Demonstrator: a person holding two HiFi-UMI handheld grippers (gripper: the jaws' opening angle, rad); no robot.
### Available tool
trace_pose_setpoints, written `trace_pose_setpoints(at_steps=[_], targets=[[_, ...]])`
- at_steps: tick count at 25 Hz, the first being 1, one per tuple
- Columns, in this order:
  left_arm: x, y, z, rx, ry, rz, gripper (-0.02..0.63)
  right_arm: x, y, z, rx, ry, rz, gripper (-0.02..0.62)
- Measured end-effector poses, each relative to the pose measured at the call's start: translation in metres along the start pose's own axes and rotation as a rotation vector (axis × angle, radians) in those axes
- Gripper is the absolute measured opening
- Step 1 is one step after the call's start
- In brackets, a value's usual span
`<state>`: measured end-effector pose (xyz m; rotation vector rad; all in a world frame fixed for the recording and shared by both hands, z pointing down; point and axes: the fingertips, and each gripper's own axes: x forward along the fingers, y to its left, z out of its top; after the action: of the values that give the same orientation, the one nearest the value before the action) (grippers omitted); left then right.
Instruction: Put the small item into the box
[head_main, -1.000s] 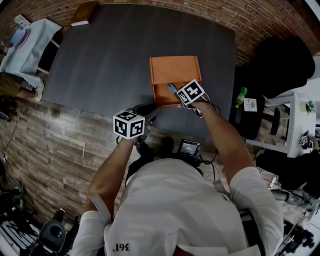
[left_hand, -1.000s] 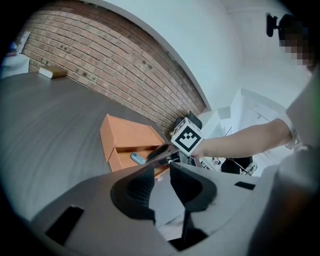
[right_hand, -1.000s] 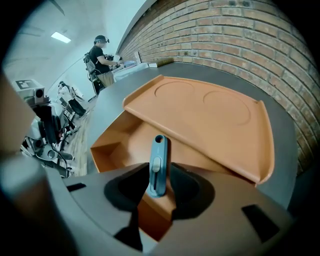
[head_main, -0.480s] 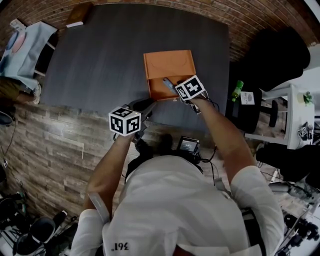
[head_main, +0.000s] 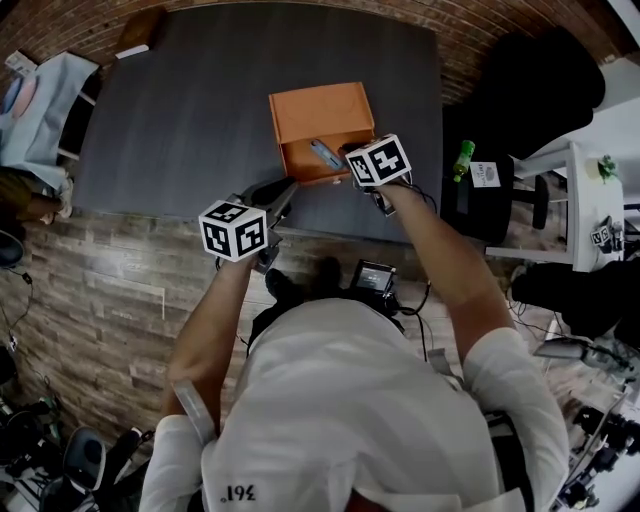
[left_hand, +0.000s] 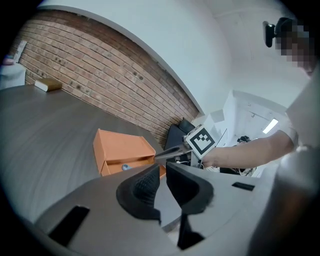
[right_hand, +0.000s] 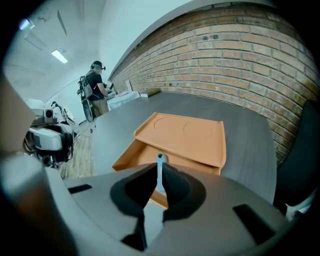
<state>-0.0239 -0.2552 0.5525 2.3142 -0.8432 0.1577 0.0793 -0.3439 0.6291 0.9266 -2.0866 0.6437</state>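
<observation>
An orange box (head_main: 320, 108) stands on the dark table (head_main: 170, 110), its front compartment open toward me. The small blue-grey item (head_main: 325, 155) lies inside that compartment. My right gripper (head_main: 348, 153) hovers at the box's front right corner with its jaws closing. They show only a narrow gap and press on nothing. In the right gripper view the item (right_hand: 160, 167) shows through that gap, beyond the right gripper (right_hand: 161, 179), in the box (right_hand: 185, 132). My left gripper (head_main: 285, 187) hangs over the table's near edge, empty, with its jaws slightly apart.
A green bottle (head_main: 463, 155) and a black chair (head_main: 530, 90) are off the table's right side. A book (head_main: 140, 30) lies at the far left corner. A brick wall (right_hand: 240, 55) runs behind the table. A person (right_hand: 97, 80) stands far off.
The right gripper has drawn back to the right of the box opening, leaving the item inside. The left gripper has shifted slightly left.
</observation>
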Motion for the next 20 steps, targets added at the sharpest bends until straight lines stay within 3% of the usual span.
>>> trace_pose_setpoints(at_steps=[20], targets=[[-0.028,-0.056,0.054,0.086,-0.129,-0.103,0.034,-0.100,0.032,0.050,0.014,-0.293,-0.011,0.020]])
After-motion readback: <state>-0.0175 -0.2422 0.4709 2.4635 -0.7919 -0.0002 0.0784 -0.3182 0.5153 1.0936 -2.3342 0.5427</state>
